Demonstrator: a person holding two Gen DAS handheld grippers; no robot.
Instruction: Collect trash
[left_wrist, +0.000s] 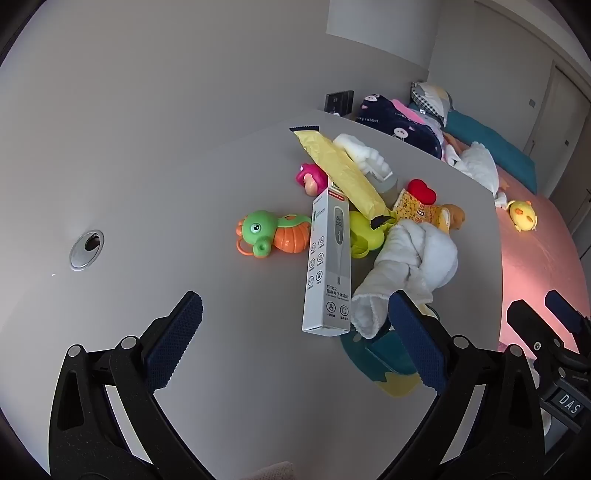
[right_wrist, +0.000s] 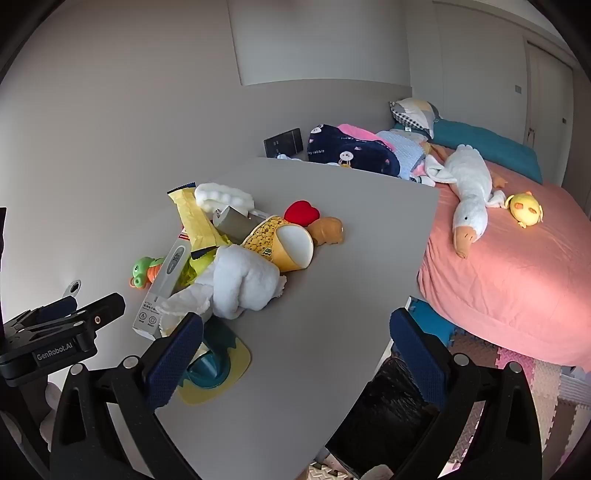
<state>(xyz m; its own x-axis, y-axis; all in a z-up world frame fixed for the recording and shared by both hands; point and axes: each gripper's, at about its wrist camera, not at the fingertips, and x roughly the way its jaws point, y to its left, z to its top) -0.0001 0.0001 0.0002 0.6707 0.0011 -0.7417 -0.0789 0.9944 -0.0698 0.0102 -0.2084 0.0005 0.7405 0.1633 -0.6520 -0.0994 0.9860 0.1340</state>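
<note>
Trash sits heaped mid-table (left_wrist: 184, 166) among toys: the thermometer box (left_wrist: 327, 266) leans toward the near edge, the yellow wrapper (left_wrist: 343, 173) lies across its far end, and a white cloth (left_wrist: 410, 266) crowds its right side. My left gripper (left_wrist: 295, 325) hangs spread wide and empty, just short of the box; my right gripper (right_wrist: 295, 339) is likewise wide apart, holding nothing, near the table's right edge. I judge the box comes first: straddle its narrow width, keep the right pad clear of the cloth, then close.
</note>
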